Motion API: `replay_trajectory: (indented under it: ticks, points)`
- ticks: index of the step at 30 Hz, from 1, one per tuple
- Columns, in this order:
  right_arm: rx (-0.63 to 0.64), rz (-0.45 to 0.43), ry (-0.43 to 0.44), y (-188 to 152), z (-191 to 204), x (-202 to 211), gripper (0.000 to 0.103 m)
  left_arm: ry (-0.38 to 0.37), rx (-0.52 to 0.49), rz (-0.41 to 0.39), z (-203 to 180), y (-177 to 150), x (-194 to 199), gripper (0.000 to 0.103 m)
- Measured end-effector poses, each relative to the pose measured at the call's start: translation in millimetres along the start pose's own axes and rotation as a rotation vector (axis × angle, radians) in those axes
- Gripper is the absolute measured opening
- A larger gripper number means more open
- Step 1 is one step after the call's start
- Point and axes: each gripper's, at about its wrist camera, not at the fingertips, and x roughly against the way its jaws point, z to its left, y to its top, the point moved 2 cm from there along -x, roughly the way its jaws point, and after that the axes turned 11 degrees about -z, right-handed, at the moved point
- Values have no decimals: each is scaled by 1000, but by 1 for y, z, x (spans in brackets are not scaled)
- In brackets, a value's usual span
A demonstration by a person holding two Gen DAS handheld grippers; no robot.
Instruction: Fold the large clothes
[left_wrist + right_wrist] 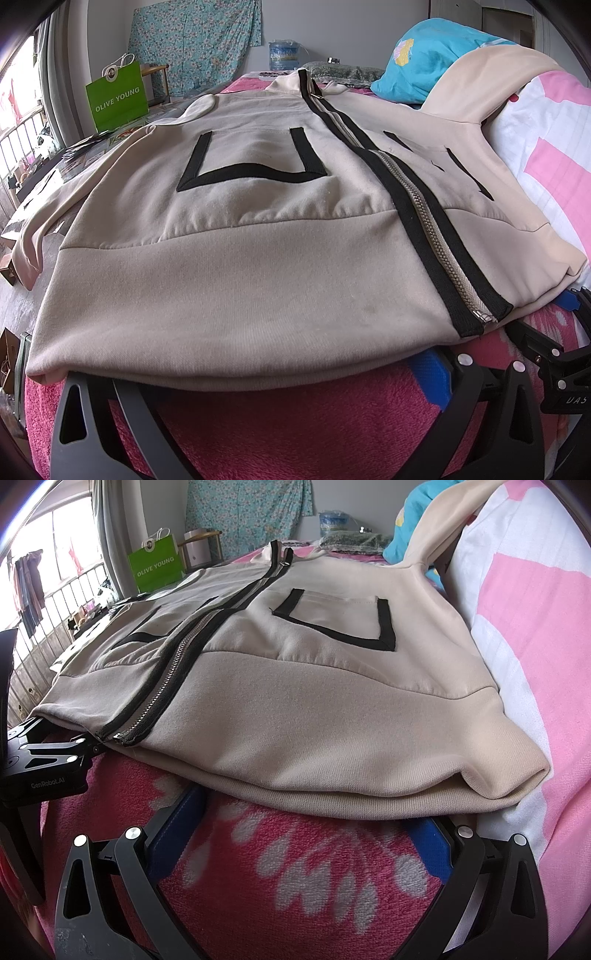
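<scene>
Beige zip jacket (pixel 229 236) lies flat, front up, on the pink blanket (pixel 295 417) of the bed. Its long axis runs straight away from me along the zipper (pixel 436 236), collar at the far end. The hem is the near edge, lying crosswise just ahead of both tools.

My left hand-held gripper (pixel 255 373) has its jaws spread wide at the hem left of the zipper, tips hidden under the hem's edge. The right hand-held gripper (pixel 310 812) is likewise spread, at the hem right of the zipper. Neither looks clamped.

I judge both equally near, each with its own hem half.
</scene>
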Motion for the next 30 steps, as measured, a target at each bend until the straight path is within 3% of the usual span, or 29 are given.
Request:
replay_trajectory:
  ticks: [30]
  points:
    - [1,-2,0,0,0,-1,96,5,-5,-6,-1,-2,1,99]
